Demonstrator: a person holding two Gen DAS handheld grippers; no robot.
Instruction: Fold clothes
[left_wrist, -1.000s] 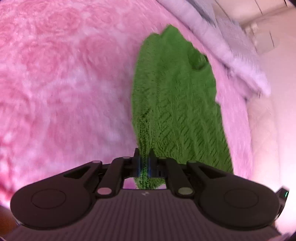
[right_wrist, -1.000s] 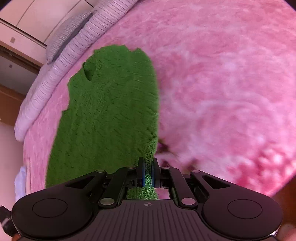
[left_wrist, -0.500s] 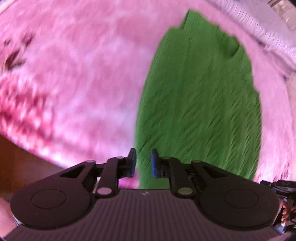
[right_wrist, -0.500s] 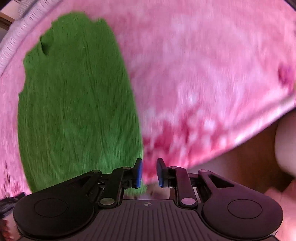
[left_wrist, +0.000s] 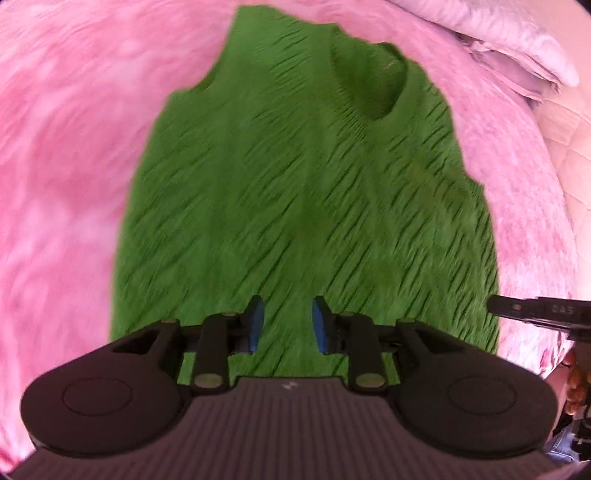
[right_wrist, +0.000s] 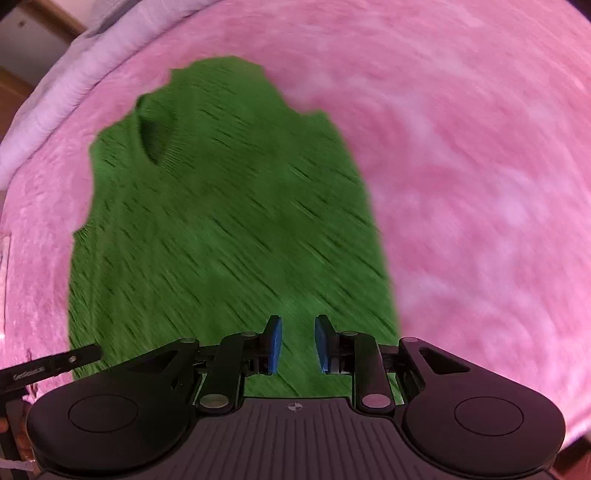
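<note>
A green knitted sleeveless top (left_wrist: 303, 192) lies flat on a pink blanket (left_wrist: 66, 155), neckline at the far end. My left gripper (left_wrist: 287, 325) hovers open over the top's near hem, nothing between its blue pads. In the right wrist view the same green top (right_wrist: 221, 229) spreads out ahead, and my right gripper (right_wrist: 298, 344) is open above its near right part, holding nothing. Each view catches a black piece of the other gripper at its edge.
A pale lilac quilt (left_wrist: 509, 48) is bunched along the far edge of the pink blanket, also seen as the quilt (right_wrist: 62, 85) at upper left. A person's fingers (left_wrist: 576, 387) show at the right edge. Both views are motion-blurred.
Both grippers held the green top's hem one second ago, then let go. They have since opened wider and moved forward over the garment, which now lies flat.
</note>
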